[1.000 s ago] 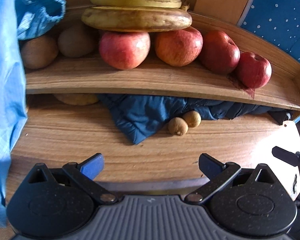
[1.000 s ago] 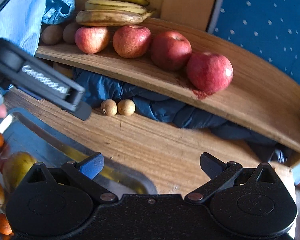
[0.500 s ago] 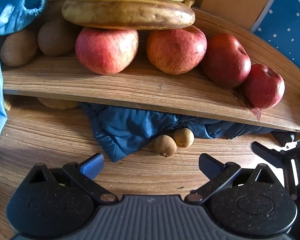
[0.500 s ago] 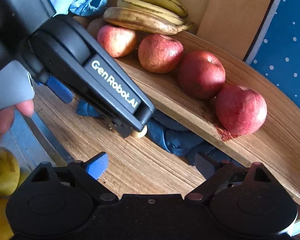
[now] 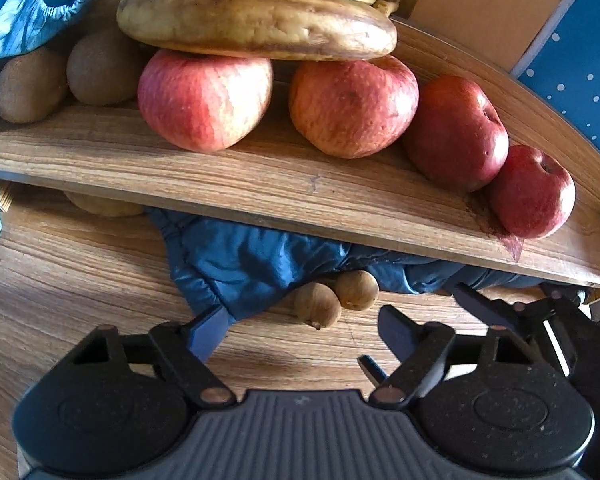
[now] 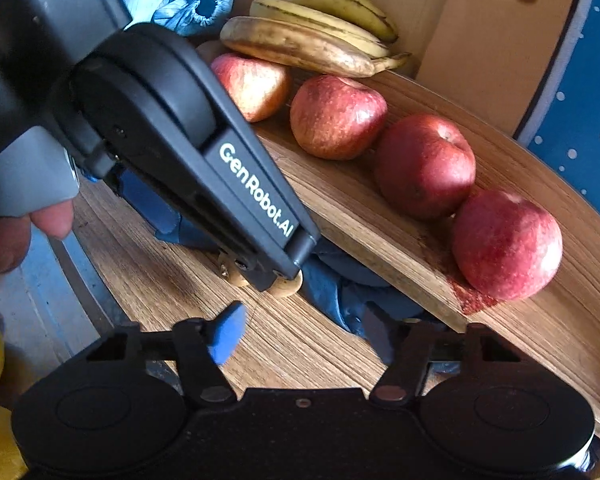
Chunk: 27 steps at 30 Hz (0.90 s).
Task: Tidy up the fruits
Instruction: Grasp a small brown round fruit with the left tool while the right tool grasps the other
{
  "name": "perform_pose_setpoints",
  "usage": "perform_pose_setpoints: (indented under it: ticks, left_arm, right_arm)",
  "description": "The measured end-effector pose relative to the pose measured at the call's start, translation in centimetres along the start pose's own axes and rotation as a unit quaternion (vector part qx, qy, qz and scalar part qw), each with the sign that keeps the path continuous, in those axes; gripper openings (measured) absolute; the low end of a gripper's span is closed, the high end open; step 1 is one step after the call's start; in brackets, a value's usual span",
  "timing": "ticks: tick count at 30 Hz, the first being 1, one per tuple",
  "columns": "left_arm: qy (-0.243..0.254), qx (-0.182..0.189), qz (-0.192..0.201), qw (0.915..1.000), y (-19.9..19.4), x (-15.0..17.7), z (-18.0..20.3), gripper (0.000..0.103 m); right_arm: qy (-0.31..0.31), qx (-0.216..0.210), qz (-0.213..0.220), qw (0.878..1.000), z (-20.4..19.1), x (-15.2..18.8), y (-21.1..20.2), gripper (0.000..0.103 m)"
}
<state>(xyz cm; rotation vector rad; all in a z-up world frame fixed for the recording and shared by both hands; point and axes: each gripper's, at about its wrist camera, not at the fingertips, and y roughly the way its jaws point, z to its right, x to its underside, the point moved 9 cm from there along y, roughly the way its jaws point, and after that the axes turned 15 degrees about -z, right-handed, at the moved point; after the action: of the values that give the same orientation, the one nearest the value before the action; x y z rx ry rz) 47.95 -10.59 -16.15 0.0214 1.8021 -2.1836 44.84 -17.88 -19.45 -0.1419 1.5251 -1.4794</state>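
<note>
My left tongs [image 5: 300,330] reach low over the desk [image 5: 80,280], spread wide and empty, their tips near two small brown fruits [image 5: 317,305] at the edge of a blue cloth [image 5: 240,264] under the shelf [image 5: 260,184]. From the right-wrist view their body reads "GenRobot.AI". My right tongs [image 6: 300,332] hover alongside, also spread and empty. The shelf carries four red apples [image 5: 204,98] in a row, three bananas [image 6: 300,46] stacked behind, and two kiwis [image 5: 30,86] at its left end.

Red apples [image 5: 204,98], brown-spotted yellow bananas [image 5: 256,24]
</note>
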Motion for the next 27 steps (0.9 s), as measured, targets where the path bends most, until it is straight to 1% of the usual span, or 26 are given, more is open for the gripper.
perform_pose_setpoints:
  ticks: [2,4,6,10,12,16,21,27]
  left_arm:
    - [-0.002,0.001,-0.001,1.0000,0.2,-0.2,0.3,0.077]
    - [-0.002,0.001,-0.004,1.0000,0.4,-0.2,0.3,0.069]
    - [-0.003,0.004,-0.005,1.0000,0.5,0.0,0.5,0.064]
    - [-0.010,0.019,-0.011,0.9997,1.0,0.2,0.5,0.053]
    - [-0.013,0.021,-0.012,0.9996,1.3,0.1,0.4,0.052]
    - [-0.017,0.023,-0.015,0.9995,1.9,-0.1,0.0,0.045]
    - [-0.025,0.015,-0.022,0.9993,2.4,-0.4,-0.4,0.042]
    - [-0.031,0.013,-0.026,0.9991,2.7,-1.1,-1.0,0.040]
  right_arm:
    - [-0.002,-0.005,0.002,1.000,0.0,-0.2,0.1,0.057]
    - [-0.006,-0.010,0.005,1.000,-0.1,-0.4,0.2,0.054]
    - [-0.014,-0.015,0.004,1.000,-0.2,-0.6,0.4,0.050]
    - [-0.029,-0.017,0.004,0.999,-0.5,-0.7,0.6,0.046]
    - [-0.033,-0.017,0.003,0.999,-0.6,-0.7,0.7,0.045]
    - [-0.040,-0.017,0.002,0.999,-0.8,-0.4,0.8,0.043]
    - [-0.049,-0.017,0.002,0.999,-1.2,-0.4,0.9,0.039]
    - [-0.059,-0.012,0.002,0.998,-1.8,-0.5,1.1,0.038]
